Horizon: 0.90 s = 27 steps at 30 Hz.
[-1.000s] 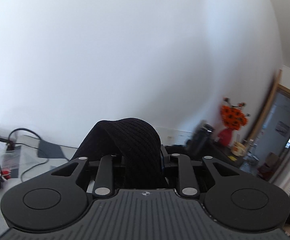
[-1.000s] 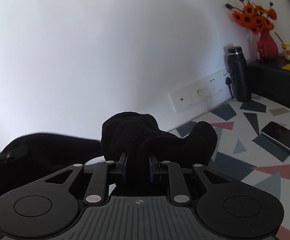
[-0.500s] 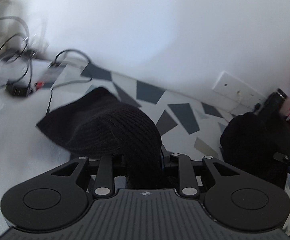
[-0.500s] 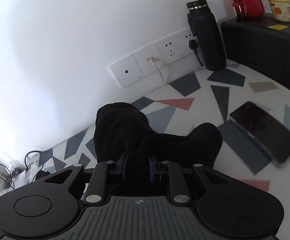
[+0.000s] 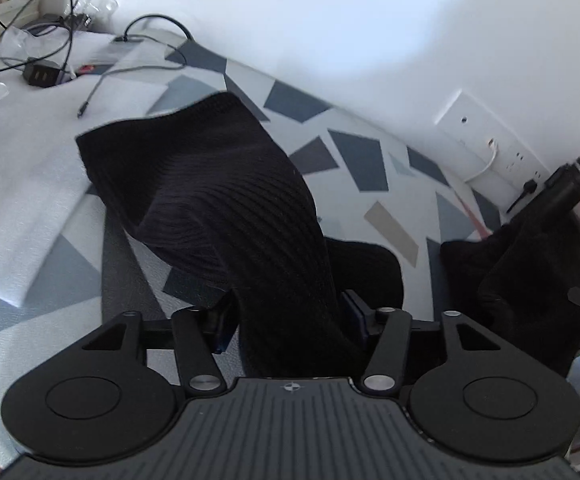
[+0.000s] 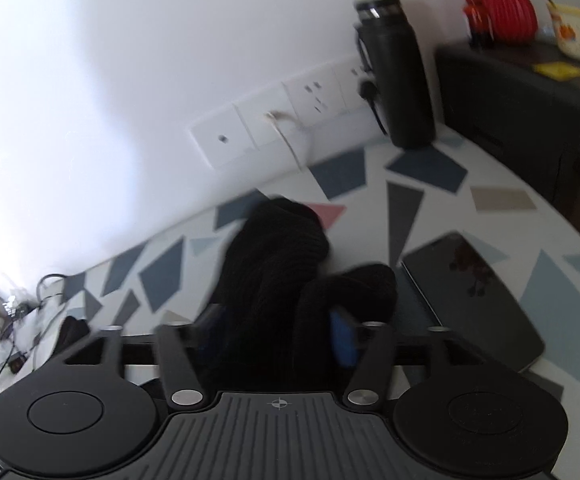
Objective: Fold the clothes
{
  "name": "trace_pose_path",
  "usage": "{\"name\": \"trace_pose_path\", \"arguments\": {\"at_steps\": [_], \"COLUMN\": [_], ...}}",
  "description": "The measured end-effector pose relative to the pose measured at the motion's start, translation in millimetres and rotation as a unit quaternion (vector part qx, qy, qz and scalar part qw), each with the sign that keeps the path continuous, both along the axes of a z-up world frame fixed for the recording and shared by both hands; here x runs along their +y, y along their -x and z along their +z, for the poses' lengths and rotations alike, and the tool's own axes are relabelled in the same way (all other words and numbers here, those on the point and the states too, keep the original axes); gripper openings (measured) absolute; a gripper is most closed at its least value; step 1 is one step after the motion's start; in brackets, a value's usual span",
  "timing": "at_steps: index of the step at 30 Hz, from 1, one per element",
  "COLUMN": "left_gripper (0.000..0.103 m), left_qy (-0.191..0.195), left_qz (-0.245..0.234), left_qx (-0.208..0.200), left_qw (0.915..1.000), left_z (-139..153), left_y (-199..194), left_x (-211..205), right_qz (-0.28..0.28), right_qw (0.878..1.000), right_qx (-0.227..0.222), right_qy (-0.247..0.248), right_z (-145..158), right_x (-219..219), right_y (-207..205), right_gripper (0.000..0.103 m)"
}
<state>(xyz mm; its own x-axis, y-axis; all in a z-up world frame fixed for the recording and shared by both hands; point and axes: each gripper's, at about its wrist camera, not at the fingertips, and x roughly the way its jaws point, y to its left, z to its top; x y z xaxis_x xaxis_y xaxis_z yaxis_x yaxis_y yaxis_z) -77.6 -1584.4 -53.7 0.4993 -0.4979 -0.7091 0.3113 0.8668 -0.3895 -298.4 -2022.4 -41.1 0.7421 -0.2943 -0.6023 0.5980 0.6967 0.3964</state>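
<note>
A black ribbed knit garment (image 5: 225, 200) drapes from my left gripper (image 5: 290, 312) down onto the patterned table. The left jaws stand wide apart with the cloth lying between them. The garment's other end (image 6: 273, 256) bunches between my right gripper's (image 6: 277, 336) jaws, which also stand apart, a blue pad (image 6: 342, 340) showing. That bunch and the right gripper also show at the right edge of the left wrist view (image 5: 530, 280). The fingertips are hidden by cloth.
A dark phone (image 6: 470, 296) lies on the table right of the garment. A black bottle (image 6: 402, 76), wall sockets (image 6: 290, 120), a black box (image 6: 530, 100) with a red vase and a mug stand behind. Cables and a charger (image 5: 41, 72) lie far left by a white cloth (image 5: 17, 176).
Both grippers have tipped down toward the table, lowering the garment onto it. Both pairs of jaws, shut on the cloth before, now stand open.
</note>
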Motion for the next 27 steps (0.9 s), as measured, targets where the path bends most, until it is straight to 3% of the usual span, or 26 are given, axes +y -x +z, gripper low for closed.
{"name": "trace_pose_path", "arguments": {"at_steps": [2, 7, 13, 15, 17, 18, 23, 25, 27], "left_gripper": [0.065, 0.066, 0.067, 0.076, 0.091, 0.092, 0.092, 0.092, 0.092], "left_qy": [0.015, 0.043, 0.091, 0.094, 0.088, 0.079, 0.05, 0.045, 0.043], "left_qz": [0.007, 0.022, 0.043, 0.041, 0.043, 0.046, 0.055, 0.053, 0.052], "left_qx": [-0.007, -0.03, -0.024, -0.041, -0.058, -0.066, -0.065, -0.06, -0.048], "left_qw": [0.9998, 0.9984, 0.9946, 0.9939, 0.9935, 0.9936, 0.9951, 0.9958, 0.9965], "left_z": [10, 31, 49, 55, 60, 61, 52, 46, 36], "left_y": [4, 3, -20, -28, -37, -42, -71, -82, -93], "left_x": [11, 37, 70, 80, 91, 97, 127, 137, 145], "right_qz": [0.008, 0.069, 0.181, 0.216, 0.259, 0.277, 0.336, 0.331, 0.311], "right_qw": [1.0, 0.997, 0.982, 0.975, 0.966, 0.961, 0.938, 0.937, 0.941], "right_qx": [-0.005, -0.027, -0.021, -0.02, -0.009, -0.004, 0.079, 0.11, 0.137], "right_qy": [0.009, 0.012, 0.041, 0.038, 0.015, 0.006, 0.03, 0.029, 0.019], "right_z": [14, 44, 69, 70, 65, 60, 26, 13, 4], "right_x": [10, 41, 105, 127, 149, 160, 225, 236, 237], "right_y": [6, 9, -33, -53, -78, -90, -154, -174, -185], "right_gripper": [0.077, 0.077, 0.074, 0.074, 0.074, 0.073, 0.056, 0.052, 0.034]}}
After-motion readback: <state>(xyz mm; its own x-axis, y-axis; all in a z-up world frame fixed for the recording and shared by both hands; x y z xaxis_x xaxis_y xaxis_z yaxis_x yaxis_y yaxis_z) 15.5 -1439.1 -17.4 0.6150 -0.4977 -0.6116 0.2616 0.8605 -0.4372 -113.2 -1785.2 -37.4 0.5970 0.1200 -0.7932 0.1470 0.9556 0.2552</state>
